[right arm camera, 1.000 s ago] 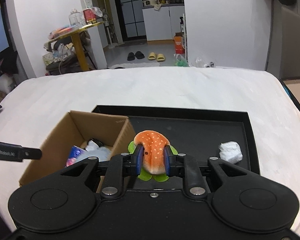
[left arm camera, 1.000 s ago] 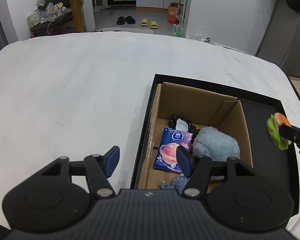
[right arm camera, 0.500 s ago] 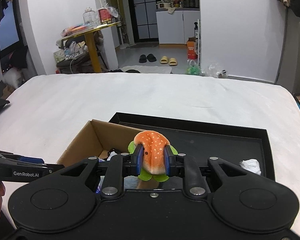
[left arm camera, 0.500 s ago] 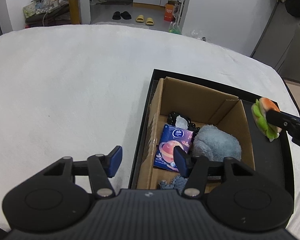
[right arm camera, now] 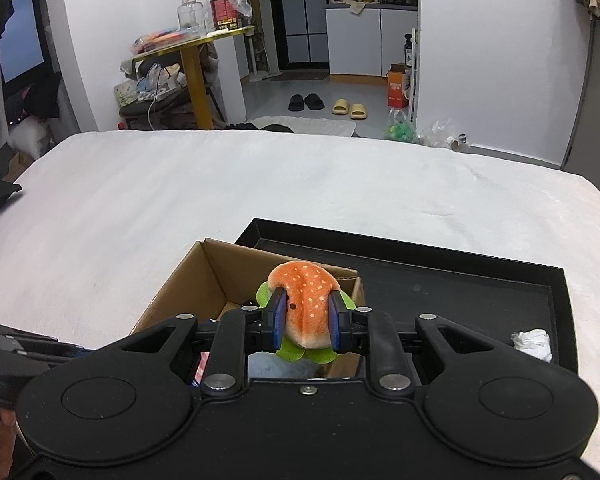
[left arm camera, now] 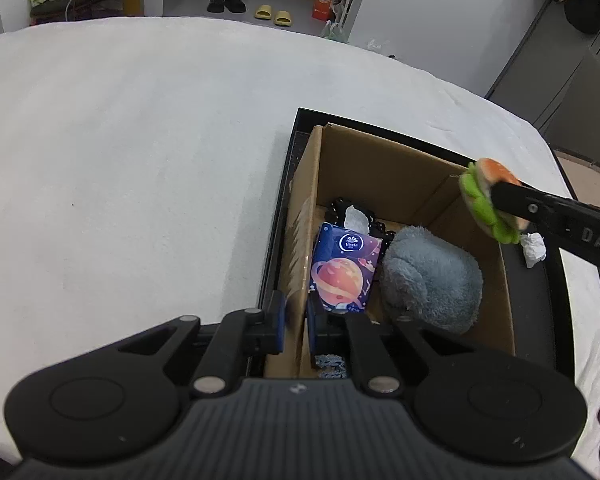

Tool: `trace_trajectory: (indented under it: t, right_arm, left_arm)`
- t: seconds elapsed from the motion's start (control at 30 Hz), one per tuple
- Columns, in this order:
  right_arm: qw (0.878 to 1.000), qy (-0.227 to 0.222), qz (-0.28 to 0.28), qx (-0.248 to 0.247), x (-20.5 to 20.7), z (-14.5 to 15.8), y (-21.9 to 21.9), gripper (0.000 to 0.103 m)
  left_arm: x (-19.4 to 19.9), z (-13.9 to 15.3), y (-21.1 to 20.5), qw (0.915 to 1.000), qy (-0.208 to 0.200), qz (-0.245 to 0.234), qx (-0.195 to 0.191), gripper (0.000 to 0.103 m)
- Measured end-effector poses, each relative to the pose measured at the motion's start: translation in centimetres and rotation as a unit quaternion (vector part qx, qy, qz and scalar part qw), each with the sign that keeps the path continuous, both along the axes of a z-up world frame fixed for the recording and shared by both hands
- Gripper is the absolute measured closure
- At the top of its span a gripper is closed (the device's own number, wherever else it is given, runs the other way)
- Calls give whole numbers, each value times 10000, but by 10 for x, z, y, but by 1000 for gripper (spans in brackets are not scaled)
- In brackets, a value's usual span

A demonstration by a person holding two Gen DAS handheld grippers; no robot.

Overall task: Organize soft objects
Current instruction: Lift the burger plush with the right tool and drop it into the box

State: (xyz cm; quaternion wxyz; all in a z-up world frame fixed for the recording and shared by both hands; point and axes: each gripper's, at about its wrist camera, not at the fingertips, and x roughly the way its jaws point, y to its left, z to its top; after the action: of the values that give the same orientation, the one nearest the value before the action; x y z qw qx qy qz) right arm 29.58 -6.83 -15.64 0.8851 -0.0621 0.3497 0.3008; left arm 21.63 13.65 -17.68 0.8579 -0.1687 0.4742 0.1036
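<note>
My right gripper (right arm camera: 305, 325) is shut on a plush burger toy (right arm camera: 303, 304) with an orange bun and green lettuce, held above the far right edge of the cardboard box (right arm camera: 180, 300). In the left wrist view the burger (left arm camera: 488, 200) hangs over the box's right wall. My left gripper (left arm camera: 296, 322) is shut on the box's left wall (left arm camera: 300, 240). Inside the box lie a grey plush (left arm camera: 432, 280), a blue tissue pack (left arm camera: 344, 268) and a black item with white paper (left arm camera: 354, 216).
The box stands in the left part of a black tray (right arm camera: 460, 280) on a white bed (left arm camera: 120, 160). A crumpled white paper ball (right arm camera: 534, 343) lies in the tray's right part. Floor and furniture lie beyond the bed's far edge.
My left gripper has closed on the box's left wall. My right gripper has carried the burger leftwards, from over the tray to over the box.
</note>
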Motion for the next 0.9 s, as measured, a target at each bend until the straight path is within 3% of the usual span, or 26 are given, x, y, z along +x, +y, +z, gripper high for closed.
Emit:
trace_trajectory:
  t: [0.07, 0.13, 0.2, 0.9]
  right_arm:
    - [10000, 31, 3, -23, 1, -1, 4, 81]
    - [10000, 35, -2, -27, 2, -2, 8, 70]
    - [9999, 36, -95, -68, 4, -3, 9, 68]
    - [9973, 142, -679, -223, 14, -12, -17, 68]
  left_arm:
    - [0, 0, 2, 10000, 5, -2, -67, 93]
    - [0, 0, 4, 9999, 0, -20, -130, 93]
    - [0, 0, 4, 9999, -3, -50, -152, 93]
    - [1, 6, -2, 9999, 53, -78, 53, 93]
